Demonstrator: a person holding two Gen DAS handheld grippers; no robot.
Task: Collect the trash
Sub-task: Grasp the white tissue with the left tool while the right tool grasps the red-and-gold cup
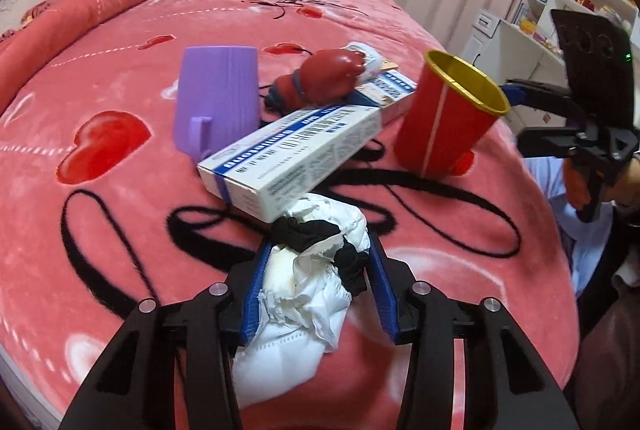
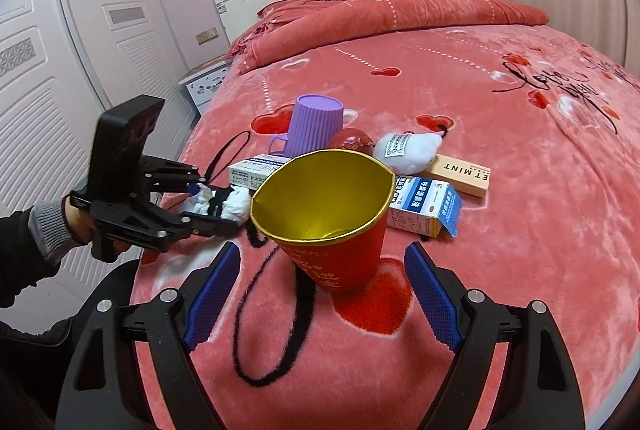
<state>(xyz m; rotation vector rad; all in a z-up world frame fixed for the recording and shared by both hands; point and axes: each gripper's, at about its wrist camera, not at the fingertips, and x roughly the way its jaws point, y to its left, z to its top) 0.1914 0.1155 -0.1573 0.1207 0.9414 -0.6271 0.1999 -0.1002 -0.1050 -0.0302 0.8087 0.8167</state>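
My left gripper (image 1: 316,254) is shut on a crumpled white tissue wad with black marks (image 1: 308,290), held just above the pink bed blanket; it also shows in the right wrist view (image 2: 224,203). A red paper cup with a gold inside (image 2: 324,213) stands upright on the blanket, and shows in the left wrist view (image 1: 444,117) to the right of the boxes. My right gripper (image 2: 324,270) is open, its blue pads either side of the cup's base without touching it.
An upturned purple mug (image 1: 216,97), a white and blue medicine box (image 1: 292,153), a yellow mint box (image 2: 460,169), a red plush toy (image 1: 324,77) and a white plush piece (image 2: 408,149) lie clustered mid-bed. A folded red quilt (image 2: 400,17) lies by the headboard.
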